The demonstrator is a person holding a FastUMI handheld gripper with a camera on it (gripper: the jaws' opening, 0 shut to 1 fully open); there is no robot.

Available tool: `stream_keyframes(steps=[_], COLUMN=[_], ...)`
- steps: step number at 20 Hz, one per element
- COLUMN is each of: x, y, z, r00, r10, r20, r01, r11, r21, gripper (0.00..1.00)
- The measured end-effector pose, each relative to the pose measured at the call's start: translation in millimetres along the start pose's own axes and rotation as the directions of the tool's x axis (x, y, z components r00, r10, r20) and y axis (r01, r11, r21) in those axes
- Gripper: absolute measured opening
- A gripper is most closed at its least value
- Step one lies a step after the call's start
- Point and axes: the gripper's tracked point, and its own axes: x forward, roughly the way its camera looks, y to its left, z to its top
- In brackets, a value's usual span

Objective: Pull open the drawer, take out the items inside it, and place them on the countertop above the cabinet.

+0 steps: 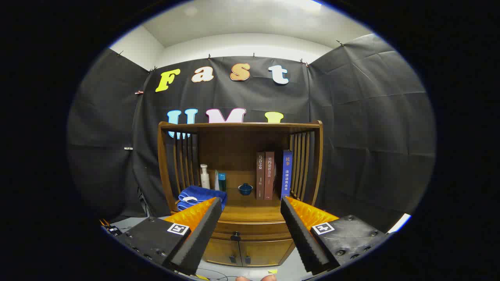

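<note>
Nearest, gripper (250, 203) fingers spread wide apart, holding nothing; square black-and-white marker tags on both finger bases. Just ahead, between the fingers: wooden cabinet (240, 171). Drawer (250, 231) shut under the countertop (250, 212), small dark knob (235, 236) at its centre; two lower doors (244, 253) beneath it, closed. On the countertop, left side: folded blue towel (201, 197), partly behind the left finger; behind it a white bottle (204, 176) and a teal box (222, 182). Centre: small dark blue lidded cup (245, 189). Right of the cup: three upright books (273, 175), two brown, one blue, spines in Chinese characters, too small to read surely. Slatted cabinet sides.
</note>
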Motion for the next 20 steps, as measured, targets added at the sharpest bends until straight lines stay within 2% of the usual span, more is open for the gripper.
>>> stream_keyframes(steps=[20], x=[1], y=[-3], z=[-15], r00=[1.000], r10=[-0.006], r20=[0.005], r01=[0.006], r11=[1.000], r21=[0.003], gripper=[0.98])
